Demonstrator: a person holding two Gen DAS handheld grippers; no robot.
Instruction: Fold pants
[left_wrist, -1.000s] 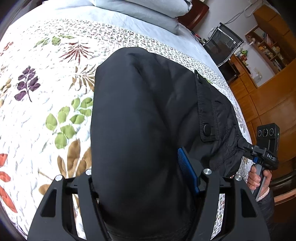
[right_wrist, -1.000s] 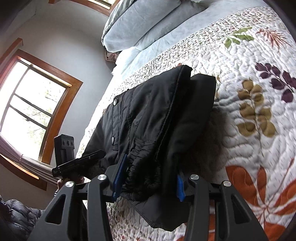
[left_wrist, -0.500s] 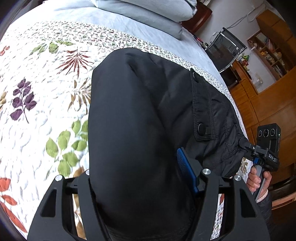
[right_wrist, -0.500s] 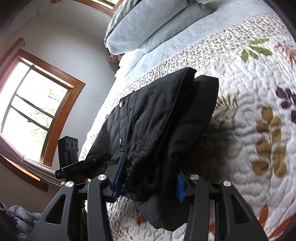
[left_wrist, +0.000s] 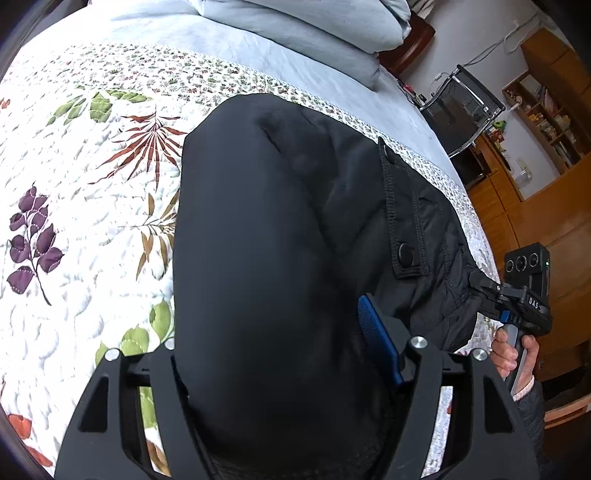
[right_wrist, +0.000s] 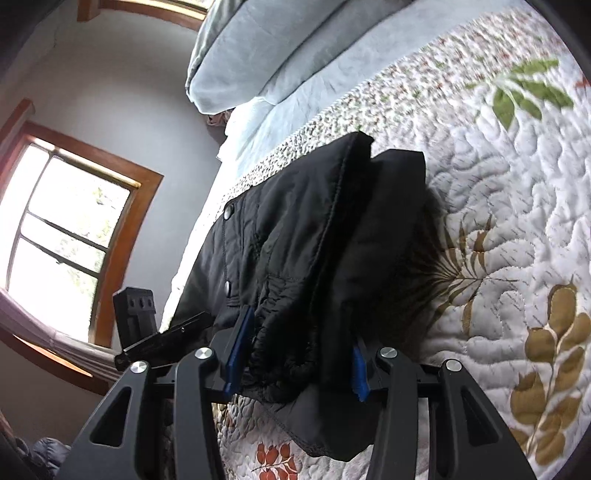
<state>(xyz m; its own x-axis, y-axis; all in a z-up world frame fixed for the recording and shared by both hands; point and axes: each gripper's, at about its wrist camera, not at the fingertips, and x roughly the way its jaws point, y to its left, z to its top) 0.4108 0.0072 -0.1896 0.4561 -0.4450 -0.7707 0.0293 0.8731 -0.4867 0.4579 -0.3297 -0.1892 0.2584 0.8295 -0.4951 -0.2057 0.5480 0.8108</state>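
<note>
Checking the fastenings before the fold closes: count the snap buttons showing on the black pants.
2, both on the stitched flap of the pants: one snap at its far end, one snap near the right gripper. Others may be hidden in the folds.

Left pad of the left gripper (left_wrist: 280, 354) buried under the black pants (left_wrist: 280, 258). Pants' near end cut off at the bottom edge. Quilt (right_wrist: 498, 184) leaves smeared by blur, upper right. Shelf (left_wrist: 546, 122) contents too small to tell.

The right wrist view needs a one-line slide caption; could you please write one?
Right gripper clamps folded black pants over a leaf-print quilt, with a window behind.
</note>
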